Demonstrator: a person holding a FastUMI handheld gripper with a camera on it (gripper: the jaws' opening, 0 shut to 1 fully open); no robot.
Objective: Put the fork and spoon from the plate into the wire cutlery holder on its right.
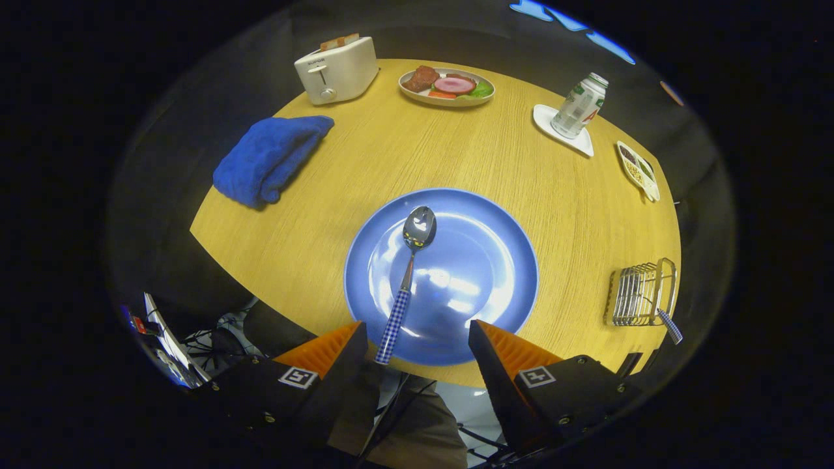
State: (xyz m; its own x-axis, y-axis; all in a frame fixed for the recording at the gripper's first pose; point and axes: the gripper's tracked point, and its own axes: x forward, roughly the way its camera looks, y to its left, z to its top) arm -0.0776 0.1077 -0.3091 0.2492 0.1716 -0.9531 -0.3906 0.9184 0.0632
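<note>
I am holding my gripper [414, 339] above the near rim of the blue plate [495, 228], its fingers spread wide and grasping nothing. The spoon [407, 280] is lying on the plate in the lower middle of the frame, bowl pointing away from me and its checked handle running back over the near rim to end between my fingers, closer to the left one. The wire cutlery holder [642, 293] is standing on the tabletop [365, 156] at the right of the frame, well apart from the plate, with a checked handle, probably the fork [669, 326], already sticking out of it. To do this step well, I am judging that I should shift slightly left so the handle sits midway, come down low, and close across the checked part where the grip is widest. The handle is thin and may tip or slide on the glazed plate, so a level, slow descent matters.
</note>
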